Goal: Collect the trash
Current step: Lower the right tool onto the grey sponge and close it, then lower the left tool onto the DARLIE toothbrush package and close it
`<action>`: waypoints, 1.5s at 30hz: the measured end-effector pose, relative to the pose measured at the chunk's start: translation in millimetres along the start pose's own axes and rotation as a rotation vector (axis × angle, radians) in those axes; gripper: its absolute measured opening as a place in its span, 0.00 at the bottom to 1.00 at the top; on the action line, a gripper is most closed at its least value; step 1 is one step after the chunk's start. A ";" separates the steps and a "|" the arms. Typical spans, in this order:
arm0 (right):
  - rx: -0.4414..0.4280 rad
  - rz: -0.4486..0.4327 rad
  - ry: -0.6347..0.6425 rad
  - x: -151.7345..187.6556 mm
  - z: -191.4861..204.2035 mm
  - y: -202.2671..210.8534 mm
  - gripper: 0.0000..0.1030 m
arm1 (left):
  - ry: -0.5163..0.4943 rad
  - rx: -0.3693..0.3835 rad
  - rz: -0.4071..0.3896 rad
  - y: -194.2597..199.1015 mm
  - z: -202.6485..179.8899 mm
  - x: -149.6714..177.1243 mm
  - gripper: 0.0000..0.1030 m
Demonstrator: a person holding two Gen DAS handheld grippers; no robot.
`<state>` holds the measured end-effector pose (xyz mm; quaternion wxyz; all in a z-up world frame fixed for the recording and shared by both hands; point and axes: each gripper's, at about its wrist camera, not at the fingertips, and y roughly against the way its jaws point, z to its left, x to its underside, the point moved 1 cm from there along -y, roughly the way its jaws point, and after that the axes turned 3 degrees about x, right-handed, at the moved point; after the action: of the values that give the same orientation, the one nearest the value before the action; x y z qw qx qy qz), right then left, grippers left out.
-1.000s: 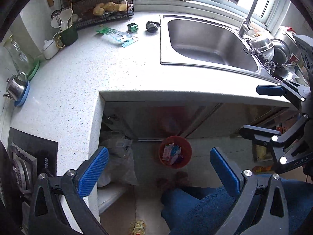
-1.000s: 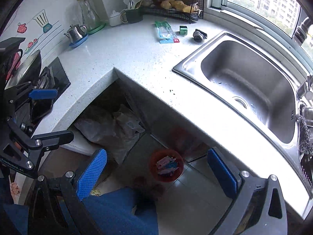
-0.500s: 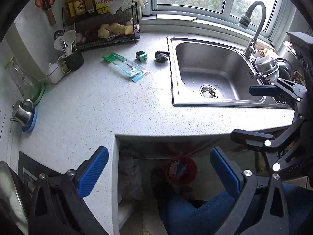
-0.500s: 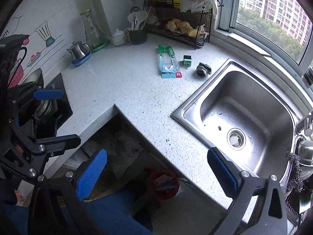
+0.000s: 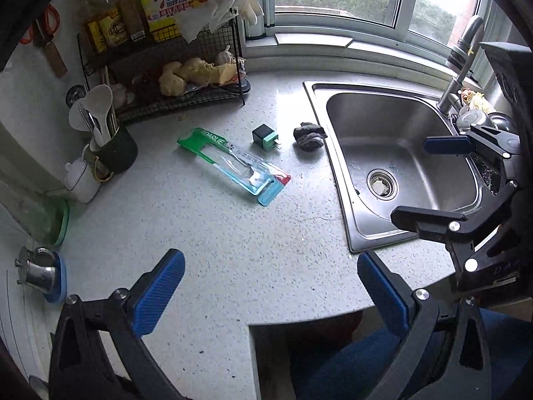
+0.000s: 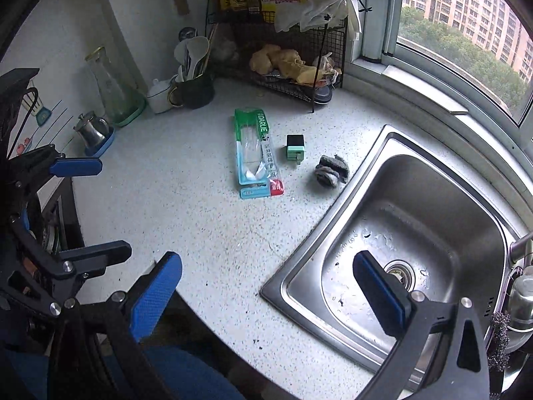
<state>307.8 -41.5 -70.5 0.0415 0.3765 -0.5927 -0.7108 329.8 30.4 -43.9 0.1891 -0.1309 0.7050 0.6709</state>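
An empty green and clear toothbrush package (image 5: pixel 235 165) (image 6: pixel 256 153) lies on the speckled counter. Beside it sit a small black and teal box (image 5: pixel 265 137) (image 6: pixel 295 147) and a crumpled dark grey wad (image 5: pixel 309 135) (image 6: pixel 331 170) near the sink edge. My left gripper (image 5: pixel 269 295) is open and empty above the counter's front edge. My right gripper (image 6: pixel 266 295) is open and empty over the counter and the sink's near corner. Each gripper shows in the other's view, the right one (image 5: pixel 443 180) and the left one (image 6: pixel 83 210).
A steel sink (image 5: pixel 353 240) (image 6: pixel 429 180) with a tap (image 5: pixel 461 60) lies to the right. A black wire rack (image 5: pixel 173 96) holds food and bottles at the back. A dark utensil cup (image 5: pixel 116 153), a white pot (image 5: pixel 81 180), a small kettle (image 6: pixel 91 130) and a glass jug (image 6: pixel 110 90) stand at the left.
Both grippers have risen from under the counter edge and moved forward over the counter. The red bin on the floor has dropped out of view. Both stay open.
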 end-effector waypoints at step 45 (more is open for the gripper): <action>0.031 0.261 -0.046 -77.0 -55.9 -152.7 0.33 | 0.181 0.150 0.200 -152.2 140.7 -81.4 1.00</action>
<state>454.5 -3.0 -167.2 0.1141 0.2806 -0.6483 -0.6986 482.1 154.9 -148.3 0.0663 -0.1053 0.7769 0.6173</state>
